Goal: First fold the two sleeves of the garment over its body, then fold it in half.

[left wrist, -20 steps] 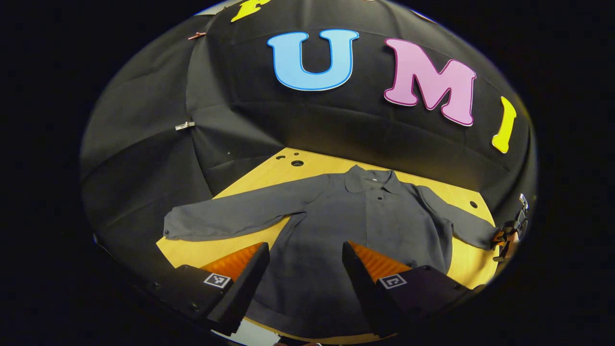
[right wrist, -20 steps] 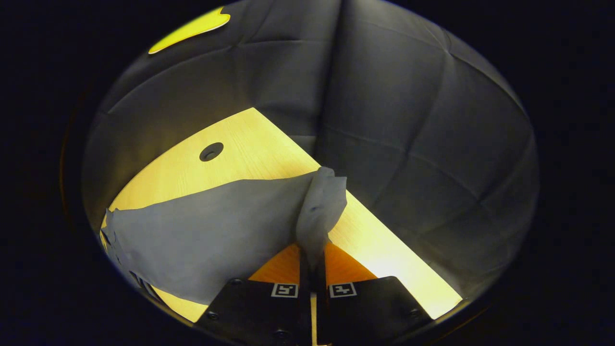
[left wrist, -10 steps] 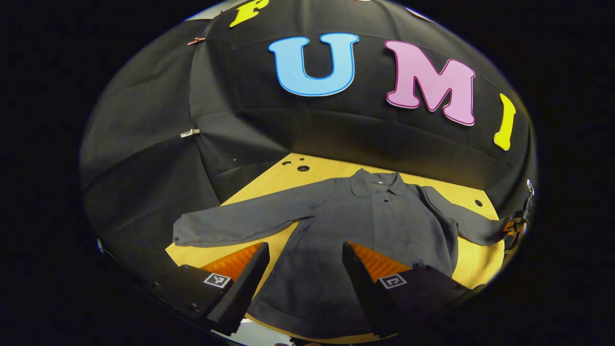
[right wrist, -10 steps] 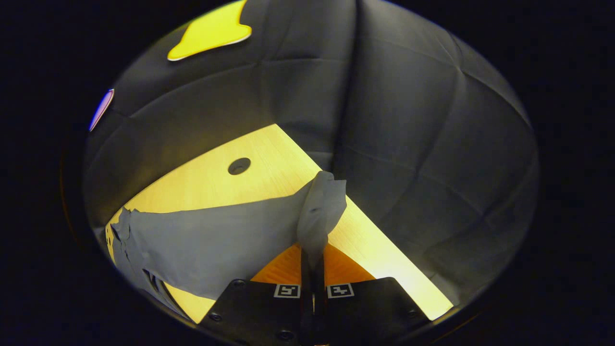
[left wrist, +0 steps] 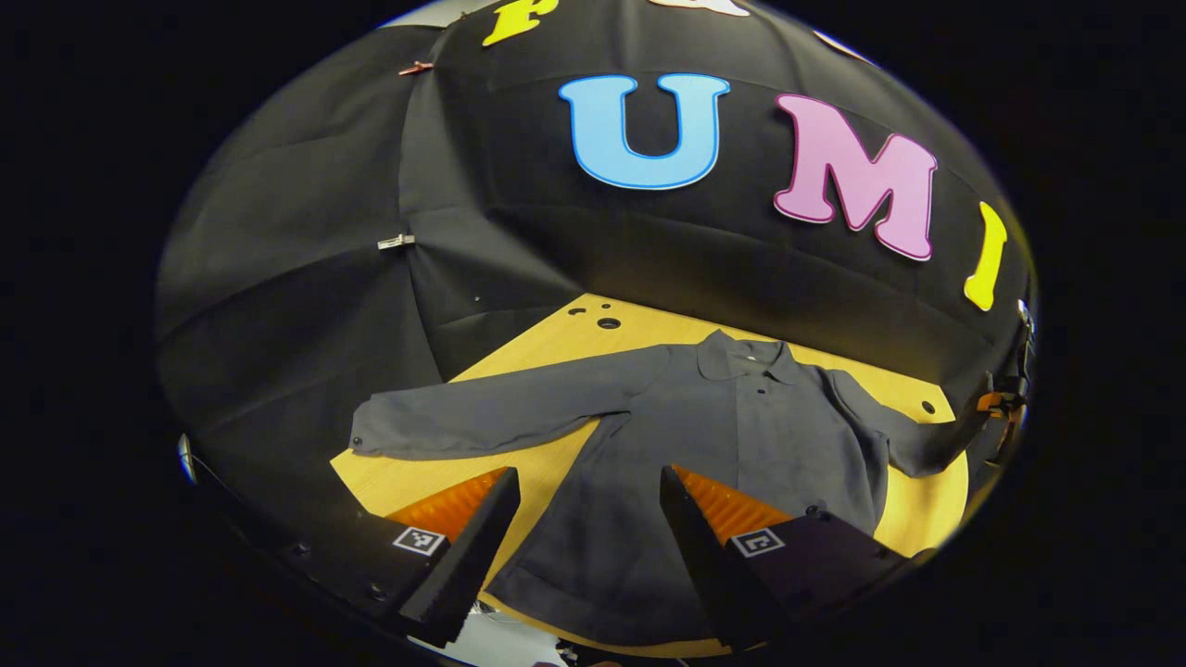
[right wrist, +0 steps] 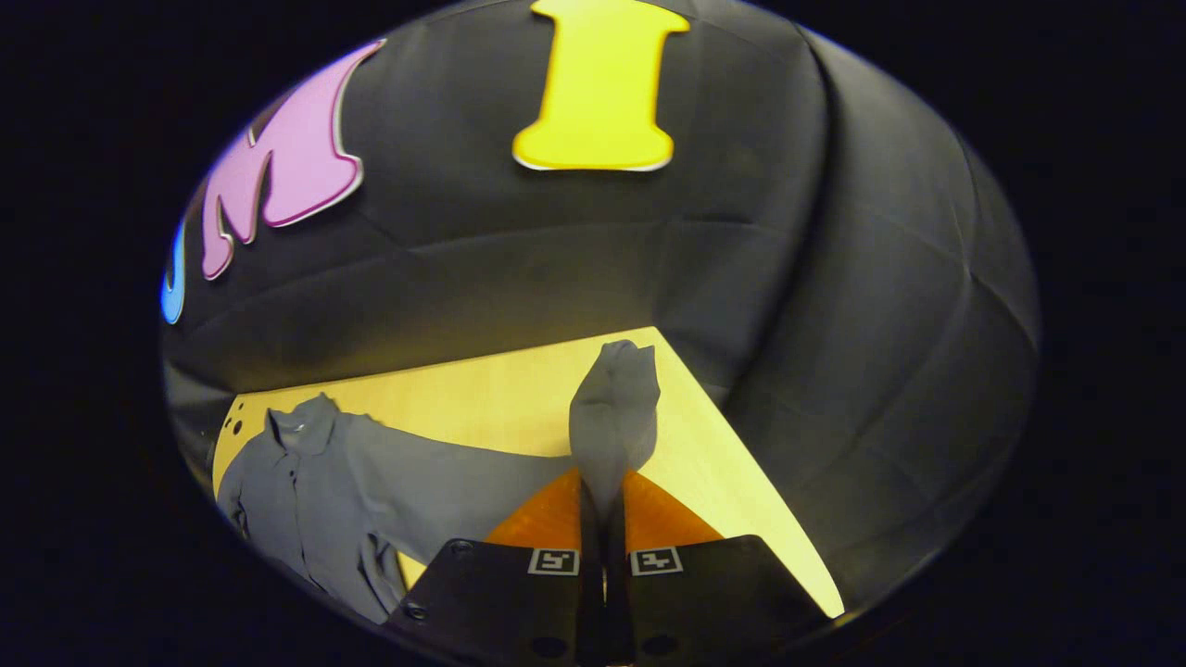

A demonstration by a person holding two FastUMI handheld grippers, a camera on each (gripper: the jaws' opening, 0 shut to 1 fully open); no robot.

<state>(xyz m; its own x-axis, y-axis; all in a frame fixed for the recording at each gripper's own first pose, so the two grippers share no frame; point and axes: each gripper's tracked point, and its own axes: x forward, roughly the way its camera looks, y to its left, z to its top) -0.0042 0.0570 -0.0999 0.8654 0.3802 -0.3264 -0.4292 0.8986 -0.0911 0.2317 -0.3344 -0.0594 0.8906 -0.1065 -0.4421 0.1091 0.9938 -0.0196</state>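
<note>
Nearest, the left gripper (left wrist: 584,519) is hovering with its two fingers spread wide apart and nothing between them, poised over the near hem of the garment (left wrist: 686,463). Both fingers are pointing toward the far wall.

Item, garment: a dark grey collared shirt, lying flat and face up on the yellow wooden table (left wrist: 445,477), collar toward the far side, body roughly in the middle. Its left sleeve (left wrist: 491,421) is lying stretched out flat to the left, the cuff reaching the table's left edge.

Item, right sleeve (left wrist: 913,445): running out to the right, its end rising off the table toward the right gripper (left wrist: 1001,403), seen at the far right edge of the left gripper view.

Item, right gripper (right wrist: 602,528), in its own view: fingers clenched together on the sleeve cuff (right wrist: 613,417), which is standing bunched above the fingertips, lifted clear of the tabletop. The shirt body is lying to the left of it.

Farthest, the black cloth wall (left wrist: 574,250) is closing the booth behind the table.
</note>
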